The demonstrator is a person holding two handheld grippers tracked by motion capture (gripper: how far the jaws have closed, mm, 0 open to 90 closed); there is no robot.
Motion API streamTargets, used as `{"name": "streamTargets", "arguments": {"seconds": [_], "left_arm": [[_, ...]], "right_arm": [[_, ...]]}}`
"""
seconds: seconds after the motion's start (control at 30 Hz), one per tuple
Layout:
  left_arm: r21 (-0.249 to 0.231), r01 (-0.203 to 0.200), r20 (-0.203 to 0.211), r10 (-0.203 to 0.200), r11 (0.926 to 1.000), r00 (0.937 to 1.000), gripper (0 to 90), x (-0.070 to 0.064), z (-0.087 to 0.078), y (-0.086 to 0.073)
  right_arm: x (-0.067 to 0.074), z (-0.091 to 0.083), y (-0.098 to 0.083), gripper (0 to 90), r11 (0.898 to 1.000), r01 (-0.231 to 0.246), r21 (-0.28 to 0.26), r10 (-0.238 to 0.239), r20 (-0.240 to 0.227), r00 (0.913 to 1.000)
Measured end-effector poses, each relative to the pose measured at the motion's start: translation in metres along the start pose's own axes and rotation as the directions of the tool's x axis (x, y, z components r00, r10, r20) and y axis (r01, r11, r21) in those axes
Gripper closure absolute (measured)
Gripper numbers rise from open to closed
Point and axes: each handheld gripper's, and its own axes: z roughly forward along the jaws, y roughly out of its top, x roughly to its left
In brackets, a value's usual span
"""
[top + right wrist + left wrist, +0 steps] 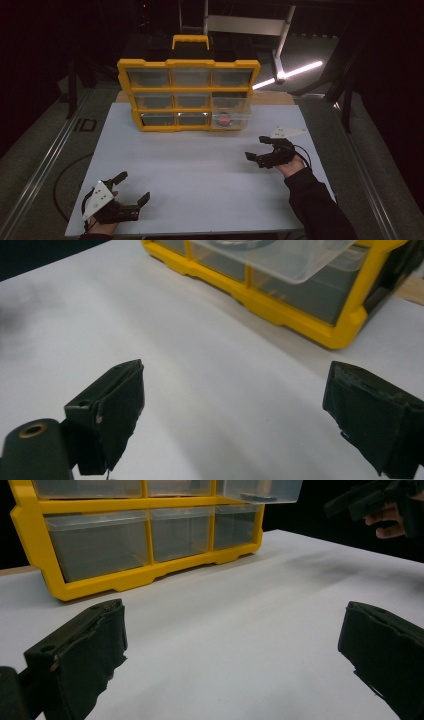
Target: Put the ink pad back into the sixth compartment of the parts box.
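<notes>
**Both grippers empty, one drawer pulled out**

Nearest the high camera, the left gripper (pixel 122 189) hovers wide open over the white table (pixel 200 165); the right gripper (pixel 260 149) gapes, empty, near the yellow plastic drawer cabinet (pixel 187 95), whose clear bottom-right drawer (pixel 229 121) stands out, holding a red object (pixel 224 120).

Left gripper view: jaws spread, nothing between.

Right gripper view: likewise. Approach that drawer squarely, pushing its front evenly.

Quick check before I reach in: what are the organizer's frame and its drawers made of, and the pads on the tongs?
Organizer frame: looks like moulded yellow plastic, smooth with a slight sheen and rounded edges. Drawers: clear, slightly frosted plastic; the frame shows through them. Pads on the right tongs: matte black, with rough, torn-looking edges, probably rubber or foam; I can't tell which.
</notes>
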Motion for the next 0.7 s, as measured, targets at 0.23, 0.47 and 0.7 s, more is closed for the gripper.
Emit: {"name": "streamTargets", "arguments": {"seconds": [0.23,0.47,0.7], "left_arm": [[0.001,0.000,0.000,0.000,1.0000,1.0000,0.1,0.000,0.000,0.000],[0.001,0.000,0.000,0.000,1.0000,1.0000,0.1,0.000,0.000,0.000],[0.006,-0.002,0.001,0.002,1.0000,1.0000,0.1,0.000,0.000,0.000]], "right_arm": [[0.009,-0.001,-0.019,9.9,1.000,0.025,-0.012,-0.026,-0.018,0.9995],[0.019,-0.003,-0.033,9.9,0.998,0.041,-0.037,-0.043,-0.056,0.9975],[0.027,-0.006,-0.045,9.9,0.998,0.060,-0.030,-0.063,-0.123,0.9904]]}}
